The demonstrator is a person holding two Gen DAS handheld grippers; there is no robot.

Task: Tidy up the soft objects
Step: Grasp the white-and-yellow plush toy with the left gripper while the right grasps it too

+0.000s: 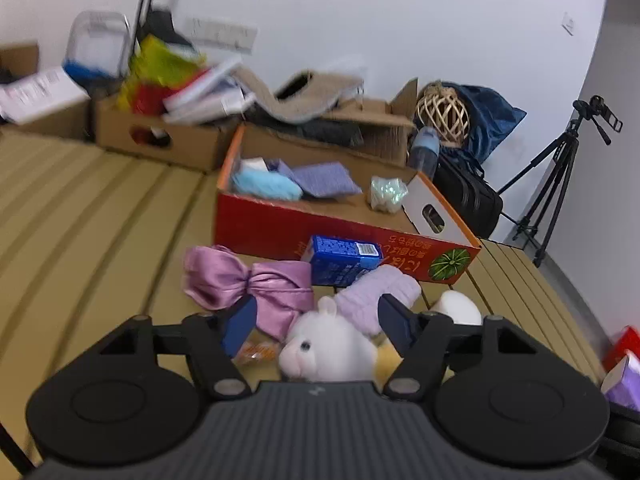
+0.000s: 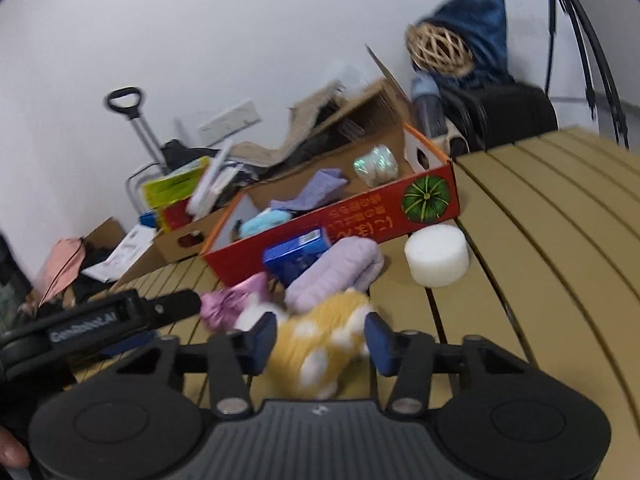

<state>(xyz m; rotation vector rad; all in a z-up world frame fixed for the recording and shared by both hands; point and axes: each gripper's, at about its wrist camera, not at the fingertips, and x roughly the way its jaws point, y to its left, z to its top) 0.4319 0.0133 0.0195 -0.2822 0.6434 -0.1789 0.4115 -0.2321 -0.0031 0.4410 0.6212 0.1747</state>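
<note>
My left gripper [image 1: 318, 322] is open, its fingers on either side of a white plush rabbit [image 1: 328, 344] on the slatted table. A pink satin bow [image 1: 248, 280] and a lilac knitted roll [image 1: 376, 290] lie just beyond it. My right gripper [image 2: 320, 336] is open around a yellow plush with white spots [image 2: 320, 336]; I cannot tell whether the pads touch it. The lilac roll [image 2: 336, 272] and the bow [image 2: 228, 304] lie behind it. The red cardboard box [image 1: 264, 228] holds a light blue cloth [image 1: 264, 186], a purple cloth [image 1: 324, 178] and a shiny pale bundle [image 1: 386, 194].
A blue carton [image 1: 342, 260] lies against the red box [image 2: 360, 220]. A white foam cylinder [image 2: 436, 256] stands to the right of it. Cluttered cardboard boxes [image 1: 160, 136], a wicker ball [image 1: 442, 114] and a black bag [image 1: 468, 196] line the far edge. A tripod [image 1: 560, 168] stands at the right.
</note>
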